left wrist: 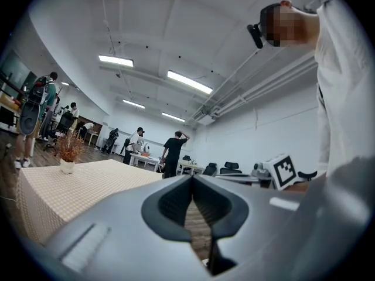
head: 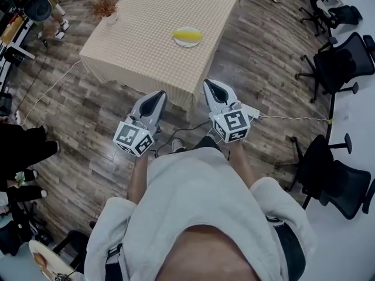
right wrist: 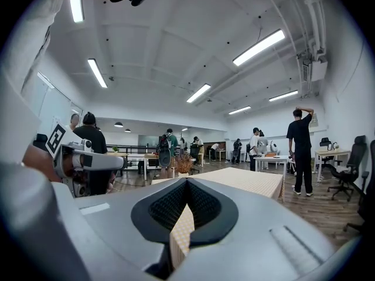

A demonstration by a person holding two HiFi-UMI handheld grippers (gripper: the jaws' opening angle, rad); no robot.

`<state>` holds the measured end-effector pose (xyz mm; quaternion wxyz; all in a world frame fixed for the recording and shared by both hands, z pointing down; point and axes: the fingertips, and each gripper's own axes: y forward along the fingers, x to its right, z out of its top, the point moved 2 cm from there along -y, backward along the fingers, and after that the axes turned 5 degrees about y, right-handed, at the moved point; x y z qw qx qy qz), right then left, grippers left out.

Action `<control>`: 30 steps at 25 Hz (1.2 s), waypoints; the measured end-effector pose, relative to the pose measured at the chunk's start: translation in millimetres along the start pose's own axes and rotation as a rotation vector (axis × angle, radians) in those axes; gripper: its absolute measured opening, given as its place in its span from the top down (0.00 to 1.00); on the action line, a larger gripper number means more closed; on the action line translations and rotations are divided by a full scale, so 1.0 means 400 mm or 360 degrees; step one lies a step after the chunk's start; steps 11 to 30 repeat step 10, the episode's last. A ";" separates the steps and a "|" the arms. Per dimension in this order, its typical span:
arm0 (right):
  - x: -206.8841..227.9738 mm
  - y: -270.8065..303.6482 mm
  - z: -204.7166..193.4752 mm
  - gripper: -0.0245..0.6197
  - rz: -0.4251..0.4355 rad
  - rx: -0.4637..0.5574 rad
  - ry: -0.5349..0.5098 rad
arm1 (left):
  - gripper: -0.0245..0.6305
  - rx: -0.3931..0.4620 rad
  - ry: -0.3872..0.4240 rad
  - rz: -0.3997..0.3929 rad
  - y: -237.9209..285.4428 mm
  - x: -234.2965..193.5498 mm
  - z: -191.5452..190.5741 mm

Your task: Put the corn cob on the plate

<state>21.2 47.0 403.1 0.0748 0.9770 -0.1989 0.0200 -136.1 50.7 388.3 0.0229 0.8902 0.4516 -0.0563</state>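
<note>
I see a yellow corn cob (head: 187, 36) and a white plate (head: 177, 43), upper centre; the tablecloth (head: 152, 34) looks beige with a fine check, I think; the left gripper (head: 157, 95) and right gripper (head: 211, 85) are grey, with black-and-white marker cubes; the floor (head: 88, 127) is brown planks.

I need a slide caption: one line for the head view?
Corn cob on its plate on the checked table; left gripper and right gripper, both shut and empty, held short of it.

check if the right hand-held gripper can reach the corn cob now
Probably not yet: the right hand-held gripper is over the floor, short of the table, the corn cob farther in. Nothing blocks it.
</note>
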 end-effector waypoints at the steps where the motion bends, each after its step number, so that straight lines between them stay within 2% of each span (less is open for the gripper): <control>1: 0.008 -0.010 0.002 0.96 0.0001 0.0000 -0.0004 | 0.95 0.0000 0.0004 -0.0001 0.007 0.011 0.003; 10: 0.067 -0.076 0.046 0.96 0.0083 0.0016 -0.0065 | 0.95 -0.0001 0.0037 -0.0007 0.098 0.112 0.032; 30: 0.067 -0.076 0.046 0.96 0.0083 0.0016 -0.0065 | 0.95 -0.0001 0.0037 -0.0007 0.098 0.112 0.032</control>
